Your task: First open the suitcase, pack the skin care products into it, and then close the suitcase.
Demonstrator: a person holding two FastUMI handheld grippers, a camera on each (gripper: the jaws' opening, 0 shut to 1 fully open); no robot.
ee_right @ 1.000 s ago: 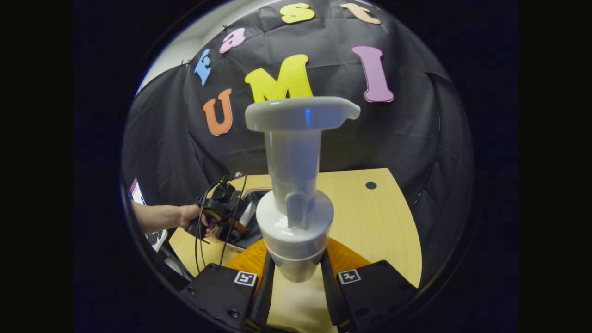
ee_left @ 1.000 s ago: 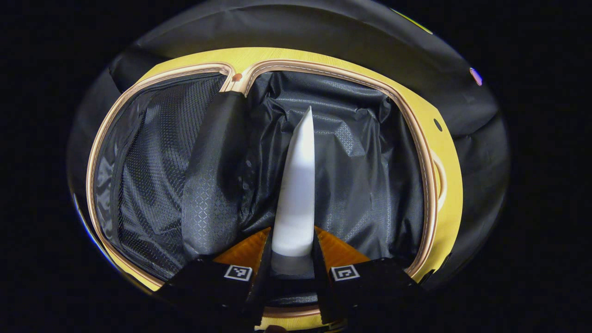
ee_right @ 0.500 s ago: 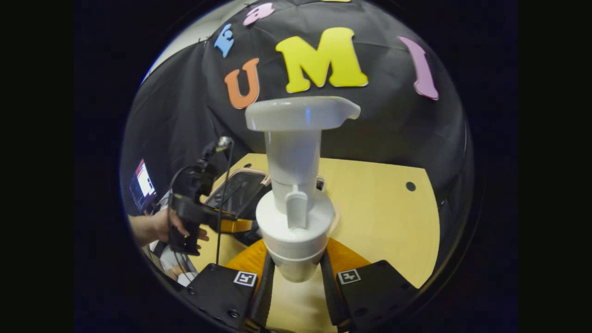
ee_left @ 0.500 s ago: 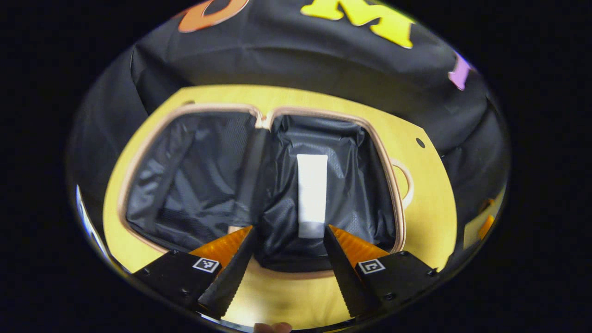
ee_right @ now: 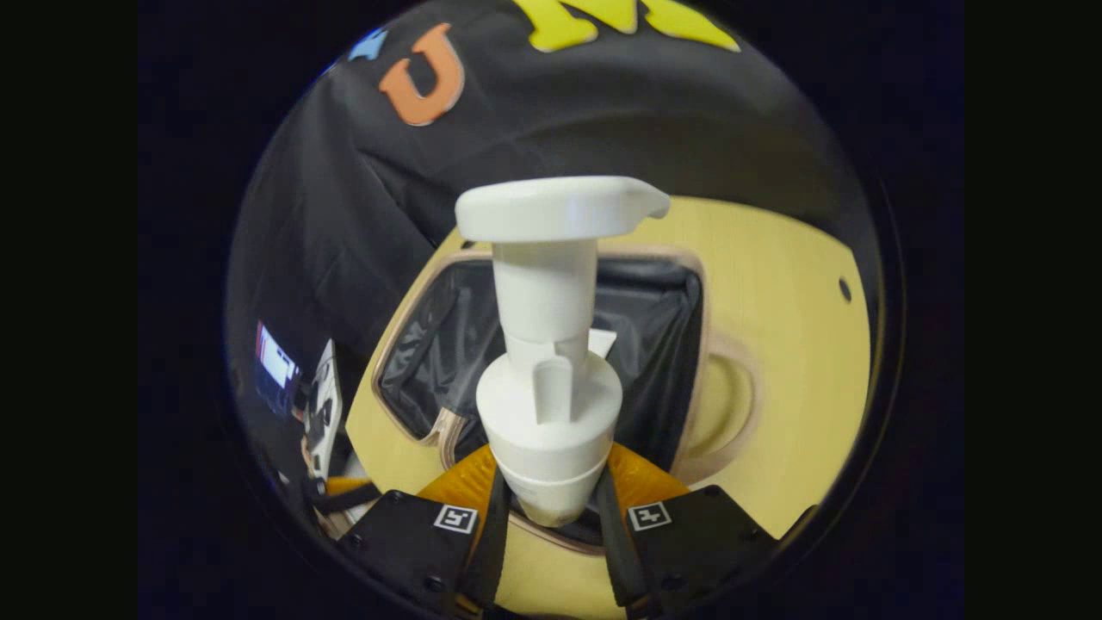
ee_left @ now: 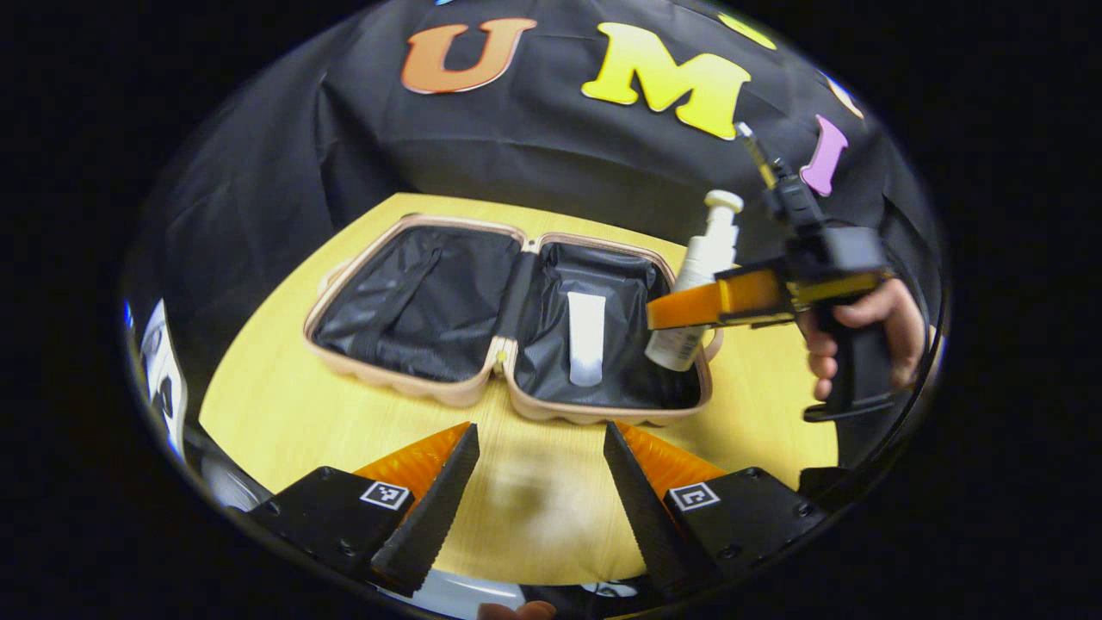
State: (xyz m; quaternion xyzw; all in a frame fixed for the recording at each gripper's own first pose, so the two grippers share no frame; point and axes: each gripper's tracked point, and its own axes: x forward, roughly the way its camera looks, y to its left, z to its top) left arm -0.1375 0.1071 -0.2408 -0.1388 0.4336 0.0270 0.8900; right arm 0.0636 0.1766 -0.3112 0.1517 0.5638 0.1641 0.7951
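Note:
The tan suitcase [ee_left: 469, 392] lies open on the yellow table, its two black-lined halves flat. A white tube [ee_left: 585, 349] lies in the right half. My left gripper [ee_left: 534, 482] stands open above the table's near edge, short of the case, with nothing between its fingers. In the left gripper view my right gripper [ee_left: 663, 314], held by a hand [ee_left: 861, 331], carries a white pump bottle [ee_left: 702, 275] over the right half of the case. In the right gripper view the same pump bottle [ee_right: 551, 344] stands between the fingers of my right gripper [ee_right: 551, 504], with the suitcase [ee_right: 697, 344] below and the tube [ee_right: 603, 343] peeking from behind the bottle.
The yellow table [ee_left: 284, 387] runs around the case, with room at its front and left. A small hole [ee_right: 845, 289] marks the tabletop at the right. A screen [ee_right: 277, 368] glows at the far left, off the table.
My left gripper let go of the white tube in the right half of the case, opened, and drew back toward the table's near edge. My right gripper carried the pump bottle over the case.

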